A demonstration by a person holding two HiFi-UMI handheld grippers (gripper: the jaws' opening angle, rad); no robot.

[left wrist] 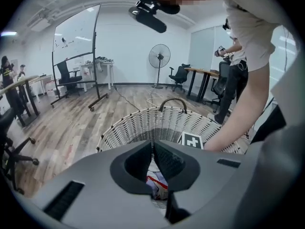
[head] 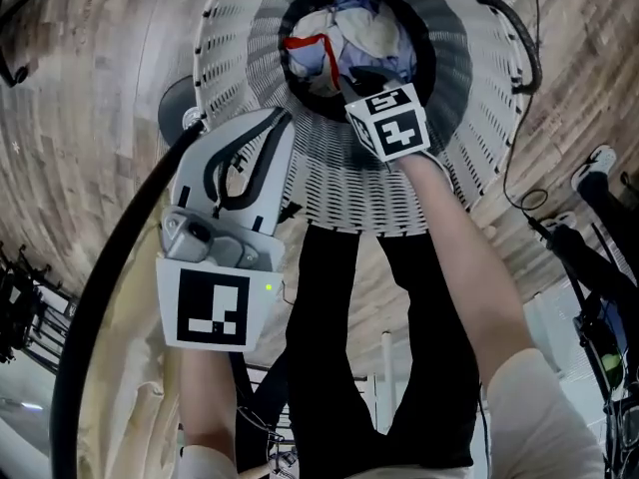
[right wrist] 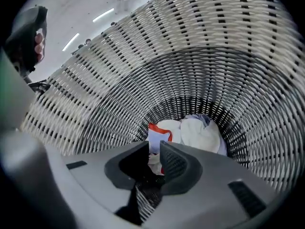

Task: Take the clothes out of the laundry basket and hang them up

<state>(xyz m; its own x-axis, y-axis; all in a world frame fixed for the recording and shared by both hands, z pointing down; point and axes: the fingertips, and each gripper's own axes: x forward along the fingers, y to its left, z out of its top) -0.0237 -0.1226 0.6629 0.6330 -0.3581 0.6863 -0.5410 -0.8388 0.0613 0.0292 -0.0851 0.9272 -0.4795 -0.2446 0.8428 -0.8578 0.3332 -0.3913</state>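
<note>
Starting from the left of the head view, the left gripper [head: 283, 120] hangs above the near-left rim of the laundry basket [head: 329, 188] and points slantwise down toward its mouth. In the left gripper view its jaws are clenched together at the tips with nothing between them, so it carries nothing. The fabric seen there lies lower, behind the jaws.

The basket is white wicker, tall and round, and it stands on the wooden floor [head: 100, 48]. A dark handle [left wrist: 172, 101] arches over its far rim in the left gripper view. The clothes [head: 339, 43] lie at the very bottom of the basket, as a crumpled pile of white and pale blue cloth, with one piece that has a red edge.

To the right, the right gripper [right wrist: 152, 149] is lowered inside the basket. Its marker cube [head: 397, 123] sits just under the near rim, and the person's forearm [head: 469, 257] leads down to it. In the right gripper view its jaws stand slightly apart with a narrow free gap. They grasp nothing, and the pile is below them, not touching. Farther right, a black cable [head: 514, 158] runs over the floor beside the basket.
</note>
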